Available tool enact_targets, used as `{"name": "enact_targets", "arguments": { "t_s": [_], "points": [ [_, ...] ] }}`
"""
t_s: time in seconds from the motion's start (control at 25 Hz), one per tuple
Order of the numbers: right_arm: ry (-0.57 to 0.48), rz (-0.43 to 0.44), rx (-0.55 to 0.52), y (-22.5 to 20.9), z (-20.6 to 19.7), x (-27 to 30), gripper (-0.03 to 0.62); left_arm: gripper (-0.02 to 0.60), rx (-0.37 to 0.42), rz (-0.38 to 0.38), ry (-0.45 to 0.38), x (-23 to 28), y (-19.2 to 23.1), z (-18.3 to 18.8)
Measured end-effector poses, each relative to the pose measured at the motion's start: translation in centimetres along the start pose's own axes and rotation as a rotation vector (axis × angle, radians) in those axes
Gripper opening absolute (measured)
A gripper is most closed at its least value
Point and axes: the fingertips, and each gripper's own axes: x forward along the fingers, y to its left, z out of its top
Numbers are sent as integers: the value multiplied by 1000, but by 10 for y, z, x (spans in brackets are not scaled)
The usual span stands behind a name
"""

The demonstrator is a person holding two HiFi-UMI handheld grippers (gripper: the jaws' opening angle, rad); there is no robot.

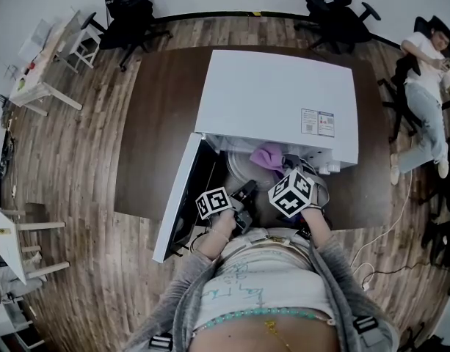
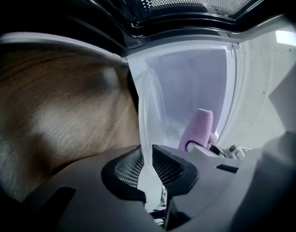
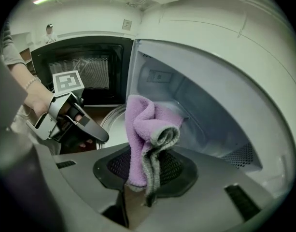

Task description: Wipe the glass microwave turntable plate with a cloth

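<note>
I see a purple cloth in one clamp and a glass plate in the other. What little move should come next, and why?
Probably press the purple cloth, pinched in the right gripper, against the face of the glass plate and start rubbing. The left gripper clamps the plate's rim at the mouth of the open microwave, and the cloth hangs just beside the plate.

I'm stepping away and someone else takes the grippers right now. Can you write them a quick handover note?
Left gripper: shut on the plate by its rim, at the open microwave's mouth.
Right gripper: shut on the cloth, raised beside the plate; contact unclear.
Done: plate and cloth both gripped.
Left: wipe the plate, likely both faces.
</note>
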Motion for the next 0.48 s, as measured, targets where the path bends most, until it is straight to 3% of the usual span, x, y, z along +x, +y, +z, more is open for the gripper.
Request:
{"name": "enact_targets", "arguments": {
  "t_s": [0.48],
  "points": [
    [115,-26,-127,3,-1,42,121,55,-8,14,21,-7,7,-3]
  ]
}}
